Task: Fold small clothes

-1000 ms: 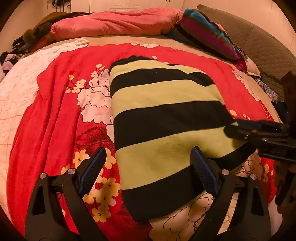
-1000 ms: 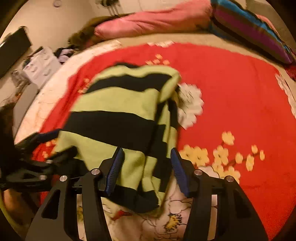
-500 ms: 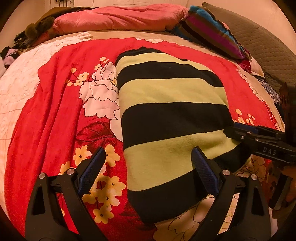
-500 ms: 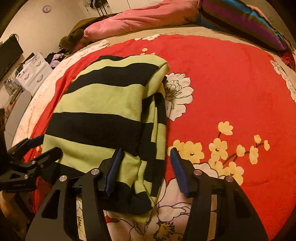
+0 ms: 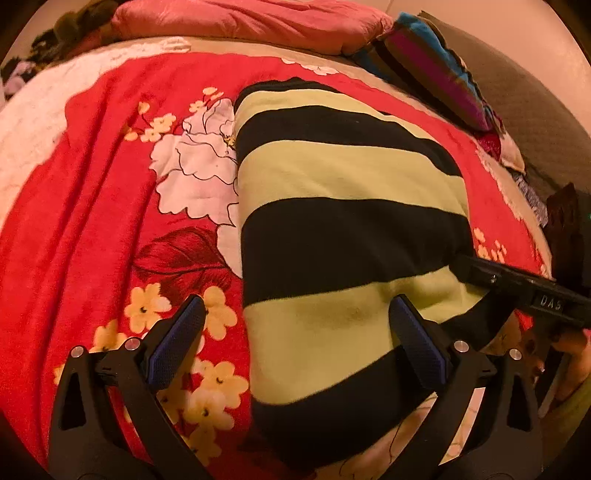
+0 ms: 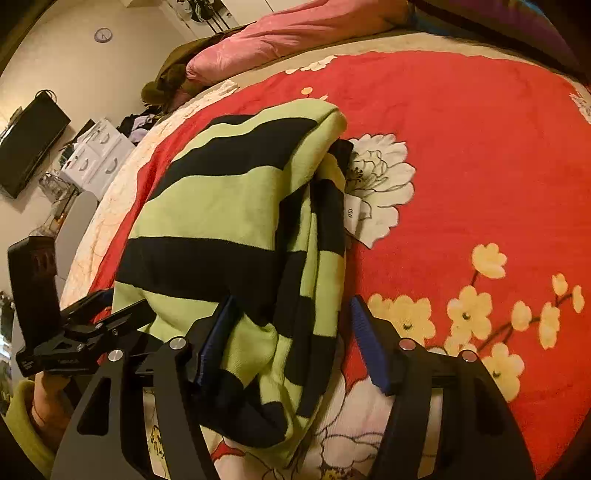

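A green-and-black striped sweater (image 5: 343,229) lies folded lengthwise on the red floral blanket (image 5: 92,206). My left gripper (image 5: 295,339) hangs over its near end with jaws opening wide. The sweater's left edge lies between its fingers, and neither pad presses on it. My right gripper (image 6: 293,339) straddles the sweater's (image 6: 229,206) bunched right edge, jaws opening. Its left pad (image 6: 216,343) lies against the cloth and the right pad stands clear. Each gripper shows in the other's view: the right gripper (image 5: 517,284) and the left gripper (image 6: 92,332).
A pink pillow (image 5: 251,18) and a striped pillow (image 5: 436,70) lie at the head of the bed. White drawers (image 6: 96,155), a wall screen (image 6: 29,144) and clutter stand past the bed's left side. A hand in a green sleeve (image 6: 26,417) holds the left gripper.
Both grippers have sunk closer to the sweater's near end. The sweater, blurred and shifting a second ago, now lies still. The right gripper's jaws stand wider apart.
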The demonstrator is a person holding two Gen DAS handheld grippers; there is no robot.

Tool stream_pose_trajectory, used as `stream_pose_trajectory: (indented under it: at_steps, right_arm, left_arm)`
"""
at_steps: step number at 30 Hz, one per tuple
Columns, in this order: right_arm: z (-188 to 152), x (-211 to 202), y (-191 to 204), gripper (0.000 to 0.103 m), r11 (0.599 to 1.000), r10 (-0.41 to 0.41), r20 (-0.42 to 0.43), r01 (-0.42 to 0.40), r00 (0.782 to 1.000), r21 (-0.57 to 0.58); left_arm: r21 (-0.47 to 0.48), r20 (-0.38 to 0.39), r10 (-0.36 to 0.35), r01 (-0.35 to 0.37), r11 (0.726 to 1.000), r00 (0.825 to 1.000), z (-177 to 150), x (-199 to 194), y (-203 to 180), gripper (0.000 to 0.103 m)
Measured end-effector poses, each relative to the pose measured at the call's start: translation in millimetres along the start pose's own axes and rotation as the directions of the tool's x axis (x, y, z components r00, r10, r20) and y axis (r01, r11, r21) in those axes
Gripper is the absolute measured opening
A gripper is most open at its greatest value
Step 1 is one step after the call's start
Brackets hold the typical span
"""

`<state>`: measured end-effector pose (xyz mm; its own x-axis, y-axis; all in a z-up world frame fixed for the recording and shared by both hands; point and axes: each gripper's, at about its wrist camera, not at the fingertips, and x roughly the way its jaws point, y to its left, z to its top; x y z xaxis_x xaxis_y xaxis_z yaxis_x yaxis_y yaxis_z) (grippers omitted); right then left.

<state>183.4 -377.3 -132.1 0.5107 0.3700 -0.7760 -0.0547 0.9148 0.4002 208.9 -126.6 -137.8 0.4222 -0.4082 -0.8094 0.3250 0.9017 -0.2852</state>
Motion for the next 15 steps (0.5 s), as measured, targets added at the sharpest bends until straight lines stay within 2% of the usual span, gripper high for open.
stream_pose_trajectory:
  at_steps: [2, 4, 7, 10, 15]
  right_arm:
    - [2, 3, 2, 0.060, 1.000, 0.008, -0.002, -0.008, 1.000, -0.007]
    - [3, 7, 3, 0.051, 0.999, 0.034, -0.010, -0.034, 0.999, 0.004]
    - [3, 7, 13, 0.039, 0.999, 0.040, -0.010, -0.040, 0.999, -0.002]
    - [4, 1, 30, 0.039, 0.999, 0.027, 0.011, -0.027, 1.000, -0.020]
    - [2, -5, 45, 0.039, 0.999, 0.014, 0.028, -0.013, 1.000, -0.038]
  left_arm:
    - [-0.035, 0.012, -0.030, 0.031, 0.999, 0.999, 2, 2, 1, 0.091]
    - [-0.068, 0.015, -0.104, 0.104, 0.992, 0.994, 4, 5, 1, 0.064]
    - [-0.062, 0.016, -0.105, 0.105, 0.992, 0.994, 6, 2, 0, 0.057]
    - [-0.069, 0.034, -0.118, 0.121, 0.990, 0.992, 10, -9, 3, 0.048]
    - [0.003, 0.039, -0.050, 0.050, 0.999, 0.998, 12, -23, -3, 0.047]
